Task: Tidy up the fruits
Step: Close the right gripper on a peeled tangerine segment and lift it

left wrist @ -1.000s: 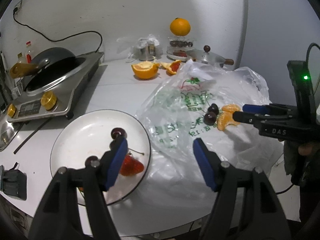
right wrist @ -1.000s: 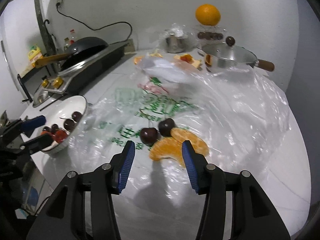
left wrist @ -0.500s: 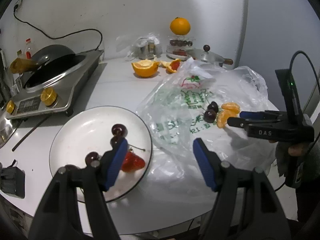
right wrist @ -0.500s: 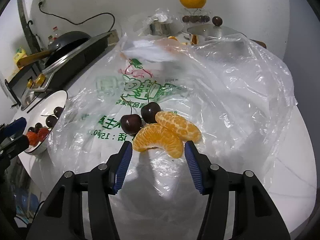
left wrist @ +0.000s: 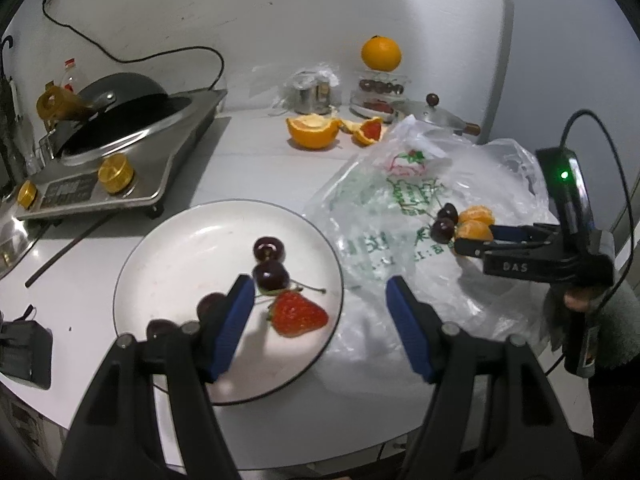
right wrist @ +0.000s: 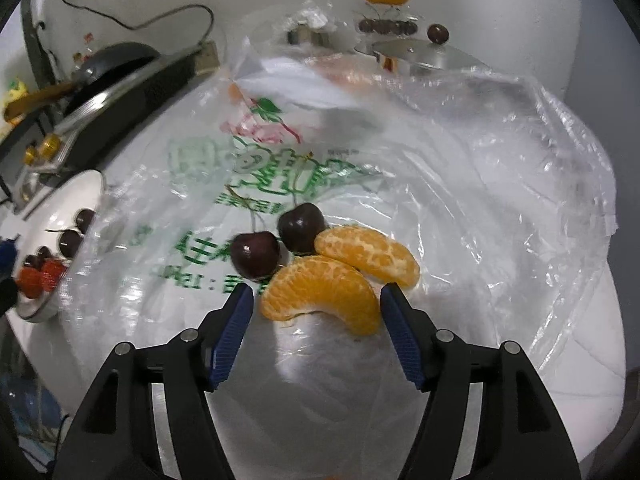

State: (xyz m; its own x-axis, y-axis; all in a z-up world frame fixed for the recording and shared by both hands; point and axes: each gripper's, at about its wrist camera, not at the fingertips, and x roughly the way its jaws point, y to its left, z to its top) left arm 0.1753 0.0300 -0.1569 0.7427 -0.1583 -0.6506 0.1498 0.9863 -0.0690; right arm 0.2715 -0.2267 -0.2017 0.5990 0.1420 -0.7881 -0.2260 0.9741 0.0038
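Note:
Two peeled orange segments (right wrist: 322,292) (right wrist: 368,254) and two dark cherries (right wrist: 256,254) lie on a clear plastic bag (right wrist: 460,184). My right gripper (right wrist: 316,300) is open, its blue pads on either side of the near segment, close above the bag. It also shows in the left wrist view (left wrist: 476,238). A white plate (left wrist: 168,256) holds several cherries (left wrist: 271,274) and a strawberry (left wrist: 298,314). My left gripper (left wrist: 320,292) is open and empty above the plate's right edge.
A cooktop with a dark wok (left wrist: 116,128) stands at the left. Cut orange pieces (left wrist: 314,130), a whole orange (left wrist: 381,54) on a glass container, a metal cup and a pot lid (left wrist: 440,118) line the back wall. A black device (left wrist: 24,354) lies at the front left.
My right gripper has moved forward and lower, so the near orange segment now sits between its pads. My left gripper has drifted slightly over the plate.

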